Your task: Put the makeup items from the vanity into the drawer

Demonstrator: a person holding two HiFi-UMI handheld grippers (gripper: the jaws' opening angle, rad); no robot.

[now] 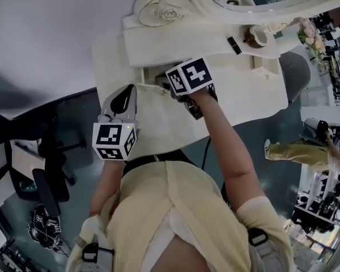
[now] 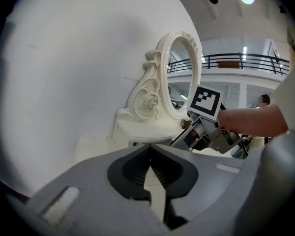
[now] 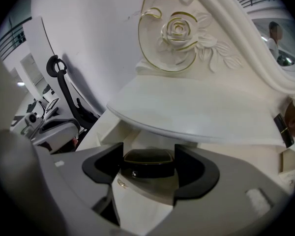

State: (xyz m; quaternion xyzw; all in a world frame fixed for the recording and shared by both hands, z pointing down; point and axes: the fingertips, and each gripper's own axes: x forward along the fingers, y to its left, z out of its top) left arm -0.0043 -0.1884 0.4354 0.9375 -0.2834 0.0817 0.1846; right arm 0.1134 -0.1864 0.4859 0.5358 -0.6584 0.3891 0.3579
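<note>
My yellow top (image 1: 175,208) fills the bottom of the head view, and past it stands the white vanity (image 1: 255,89) with its carved mirror (image 2: 182,77) at the back edge. Under the raised shelf, towards the vanity's left end, is the drawer (image 1: 150,75), standing open as far as I can judge.

My right gripper (image 3: 148,170) is reaching into that gap, its jaws clamped on a dark compact (image 3: 148,159) with a gold-edged lid, held flat just under the shelf's front edge. I cannot tell whether it is over the drawer floor yet. My left gripper (image 2: 150,167) hangs at the vanity's front left edge, jaws pressed together on nothing.

To do this well I should keep the compact level, slide it in low enough to clear the shelf lip, and let go only once it sits on the drawer floor, then back straight out so the jaws don't drag it.

A slim black stick (image 1: 234,45) and a small brown pot (image 1: 254,37) wait on the shelf's right part
</note>
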